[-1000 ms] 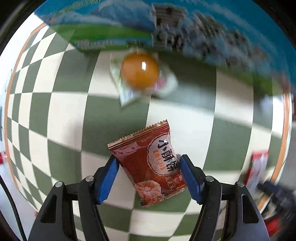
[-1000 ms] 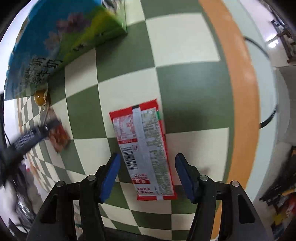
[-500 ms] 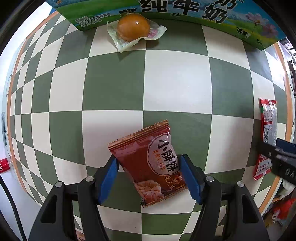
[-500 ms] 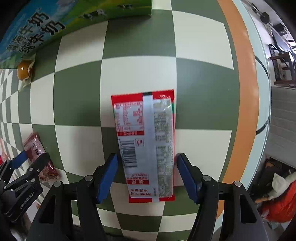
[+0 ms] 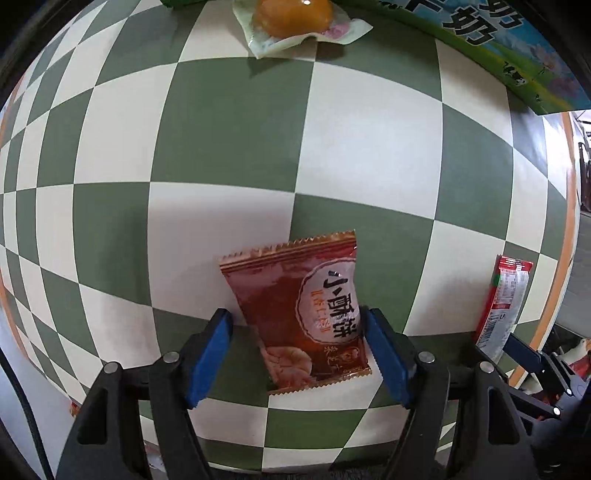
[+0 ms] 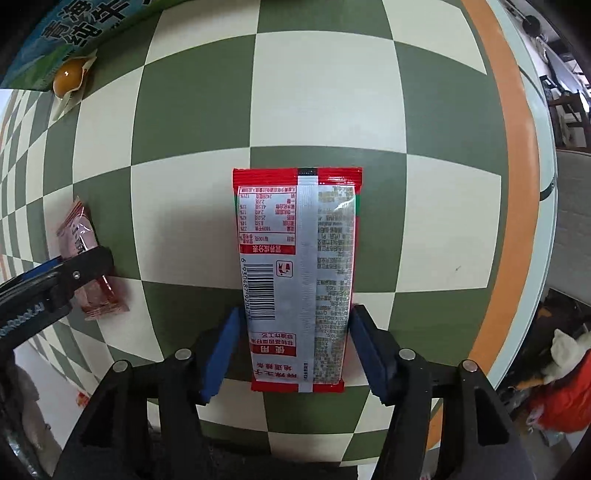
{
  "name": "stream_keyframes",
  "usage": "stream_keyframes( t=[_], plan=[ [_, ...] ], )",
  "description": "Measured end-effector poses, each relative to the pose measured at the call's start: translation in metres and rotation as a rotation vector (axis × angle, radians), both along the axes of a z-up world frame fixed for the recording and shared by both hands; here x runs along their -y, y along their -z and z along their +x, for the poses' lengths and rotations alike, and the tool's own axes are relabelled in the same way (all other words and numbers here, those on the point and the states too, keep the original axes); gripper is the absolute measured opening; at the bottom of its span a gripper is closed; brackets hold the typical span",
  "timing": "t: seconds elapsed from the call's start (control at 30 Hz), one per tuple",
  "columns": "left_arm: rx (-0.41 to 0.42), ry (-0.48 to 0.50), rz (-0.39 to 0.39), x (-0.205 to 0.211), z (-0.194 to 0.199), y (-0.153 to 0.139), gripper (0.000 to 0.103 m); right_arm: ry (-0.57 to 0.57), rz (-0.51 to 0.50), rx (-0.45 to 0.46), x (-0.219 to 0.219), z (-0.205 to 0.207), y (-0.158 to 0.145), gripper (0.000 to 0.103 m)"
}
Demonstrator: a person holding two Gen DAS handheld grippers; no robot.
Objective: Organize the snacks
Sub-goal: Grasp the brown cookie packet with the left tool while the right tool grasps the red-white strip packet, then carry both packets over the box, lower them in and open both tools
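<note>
A small red-brown pastry packet (image 5: pixel 306 317) lies on the checkered table between the open fingers of my left gripper (image 5: pixel 297 326); the right pad touches its edge, the left pad stands apart. It also shows in the right wrist view (image 6: pixel 86 258). A long red and silver snack packet (image 6: pixel 297 273), back side up, lies between the fingers of my right gripper (image 6: pixel 295 321), open, both pads close against its sides. It also shows in the left wrist view (image 5: pixel 502 302). A wrapped orange yolk snack (image 5: pixel 291 18) lies at the far edge.
A blue and green milk carton box (image 5: pixel 517 55) stands at the back, next to the yolk snack (image 6: pixel 68 79). The table's orange rim (image 6: pixel 517 184) runs along the right; beyond it is the floor with clutter.
Both grippers have lowered closer to the table around their packets. The left view has shifted so the box sits further to the upper right. Both packets lie where they were.
</note>
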State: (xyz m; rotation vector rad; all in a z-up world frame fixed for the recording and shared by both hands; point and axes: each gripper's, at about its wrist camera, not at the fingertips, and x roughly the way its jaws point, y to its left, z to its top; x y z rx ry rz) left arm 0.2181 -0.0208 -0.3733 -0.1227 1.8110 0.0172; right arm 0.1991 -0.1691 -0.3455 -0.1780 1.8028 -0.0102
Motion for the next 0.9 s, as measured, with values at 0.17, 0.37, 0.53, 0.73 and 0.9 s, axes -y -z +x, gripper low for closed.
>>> stream_keyframes(
  t=[0.17, 0.37, 0.53, 0.73, 0.9],
  plan=[
    [0.035, 0.022, 0.028, 0.003, -0.001, -0.001, 0.057, -0.054, -0.047, 0.052, -0.011, 0.006, 0.0, 0.058],
    [0.079, 0.08, 0.053, 0.017, -0.002, -0.009, 0.056, -0.05, -0.01, 0.105, -0.041, -0.015, -0.008, 0.044],
    [0.128, 0.109, 0.052, 0.032, -0.007, -0.027, 0.056, -0.004, 0.054, 0.114, -0.044, -0.02, -0.02, 0.04],
    [0.225, 0.123, 0.026, 0.04, 0.004, -0.068, 0.056, 0.131, 0.178, 0.127, -0.017, -0.012, -0.063, 0.039],
    [0.307, 0.127, -0.007, 0.043, 0.03, -0.118, 0.056, 0.187, 0.257, 0.172, -0.008, 0.001, -0.1, 0.039]
  ],
)
